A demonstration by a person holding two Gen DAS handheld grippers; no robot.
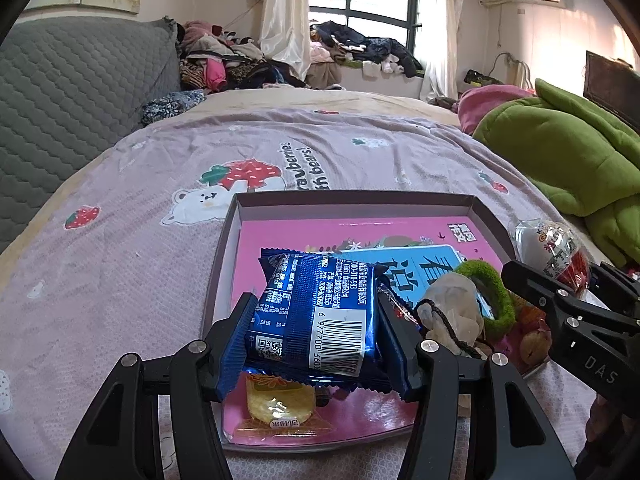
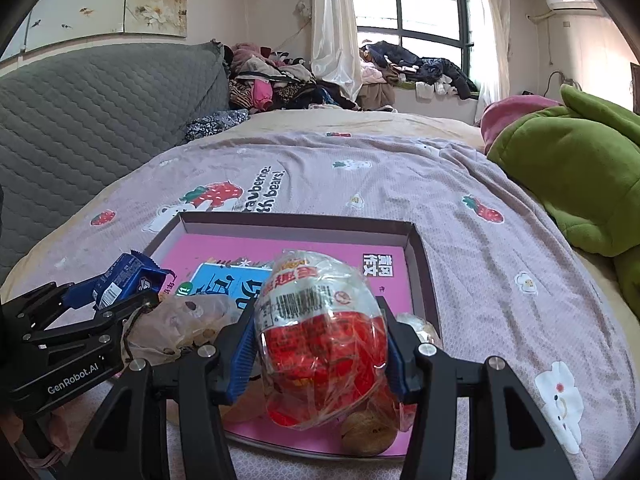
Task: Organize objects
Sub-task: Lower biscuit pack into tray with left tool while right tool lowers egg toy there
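Note:
A shallow box lid with a pink floor (image 1: 352, 208) (image 2: 416, 256) lies on the bed. My left gripper (image 1: 316, 336) is shut on a blue snack packet (image 1: 320, 312), held over the near left part of the box. My right gripper (image 2: 322, 356) is shut on a red-and-white egg-shaped pack in clear wrap (image 2: 324, 340), held over the near right part. In the left wrist view that egg pack (image 1: 552, 248) shows at the right. In the right wrist view the blue packet (image 2: 120, 280) shows at the left.
In the box lie a light blue card (image 1: 432, 264), a green fuzzy ring (image 1: 496, 292), a crumpled clear bag (image 1: 452, 312), a yellow wrapped sweet (image 1: 280, 404) and a walnut (image 2: 368, 432). A green blanket (image 1: 568, 156) is heaped at the right, a grey quilted headboard (image 1: 76, 96) at the left.

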